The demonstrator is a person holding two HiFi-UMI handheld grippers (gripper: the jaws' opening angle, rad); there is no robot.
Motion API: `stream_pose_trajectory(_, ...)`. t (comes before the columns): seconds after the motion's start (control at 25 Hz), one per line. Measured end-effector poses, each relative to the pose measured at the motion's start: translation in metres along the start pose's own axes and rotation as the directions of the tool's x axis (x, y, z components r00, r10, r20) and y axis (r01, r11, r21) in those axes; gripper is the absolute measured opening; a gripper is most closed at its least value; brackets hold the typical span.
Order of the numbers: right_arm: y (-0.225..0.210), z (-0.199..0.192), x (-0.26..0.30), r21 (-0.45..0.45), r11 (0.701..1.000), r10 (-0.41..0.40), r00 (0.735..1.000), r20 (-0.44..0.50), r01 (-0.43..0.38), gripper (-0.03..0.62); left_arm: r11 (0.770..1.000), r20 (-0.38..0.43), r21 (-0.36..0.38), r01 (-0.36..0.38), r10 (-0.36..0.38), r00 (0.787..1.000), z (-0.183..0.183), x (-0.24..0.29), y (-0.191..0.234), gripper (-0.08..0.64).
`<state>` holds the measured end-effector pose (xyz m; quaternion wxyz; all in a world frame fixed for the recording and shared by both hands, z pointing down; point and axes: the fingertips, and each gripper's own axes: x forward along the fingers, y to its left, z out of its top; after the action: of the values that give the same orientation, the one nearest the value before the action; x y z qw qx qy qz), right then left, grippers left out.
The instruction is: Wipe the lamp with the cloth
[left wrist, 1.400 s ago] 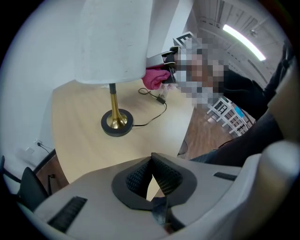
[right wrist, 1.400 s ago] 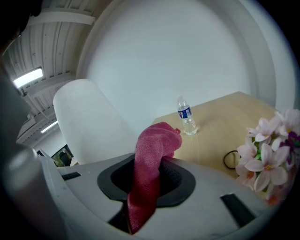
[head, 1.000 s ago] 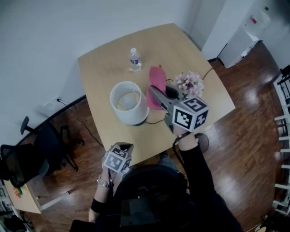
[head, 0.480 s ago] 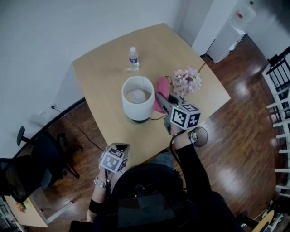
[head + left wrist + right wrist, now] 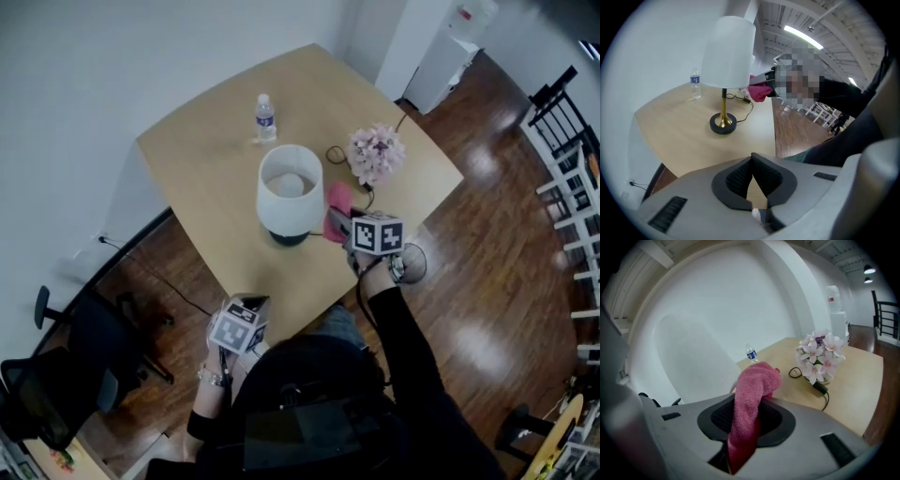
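The lamp has a white shade (image 5: 291, 183) on a brass stem with a dark round base (image 5: 723, 124); it stands near the front of the wooden table (image 5: 202, 159). My right gripper (image 5: 339, 223) is shut on the pink cloth (image 5: 752, 390), which hangs out of the jaws right beside the shade (image 5: 689, 357), on the shade's right in the head view. From above, the cloth (image 5: 336, 202) shows just right of the shade. My left gripper (image 5: 251, 302) is shut and empty, off the table's near edge, pointing toward the lamp (image 5: 729, 51).
A water bottle (image 5: 265, 117) stands at the table's far side. A vase of pink flowers (image 5: 377, 155) with a coiled black cable (image 5: 811, 380) sits right of the lamp. An office chair (image 5: 84, 347) is on the floor at the left.
My right gripper has come down with the cloth, from above the table to beside the lampshade. The left gripper has shifted a little near the table edge.
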<state>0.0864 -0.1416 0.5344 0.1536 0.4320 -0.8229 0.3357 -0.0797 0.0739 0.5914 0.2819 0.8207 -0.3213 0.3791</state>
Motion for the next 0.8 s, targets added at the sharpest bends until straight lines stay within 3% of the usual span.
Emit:
stream_pose_trajectory(0.12, 0.030, 0.021, -0.041, -0.051, 0.998, 0.044, 0.994, 0.095, -0.039, 0.092, 0.999, 0.012, 0.041, 0.028, -0.029, 1.000, 0.007, -0.001, -0.008, 0.000)
stream_pose_trajectory(0.24, 0.090, 0.057, -0.084, -0.216, 0.971, 0.137, 0.976, 0.172, -0.098, 0.092, 0.997, 0.011, 0.062, 0.036, -0.037, 0.999, 0.006, 0.001, -0.012, 0.000)
stream_pose_trajectory(0.4, 0.140, 0.073, -0.093, -0.387, 0.910, 0.207, 0.972, 0.110, -0.150, 0.092, 0.998, 0.016, 0.058, 0.022, -0.023, 1.000, 0.010, -0.001, -0.018, 0.000)
stream_pose_trajectory(0.8, 0.103, 0.008, -0.044, -0.292, 0.921, 0.246, 0.966, -0.078, -0.258, 0.092, 0.996, -0.019, -0.045, -0.074, 0.073, 0.997, -0.003, -0.016, -0.026, 0.000)
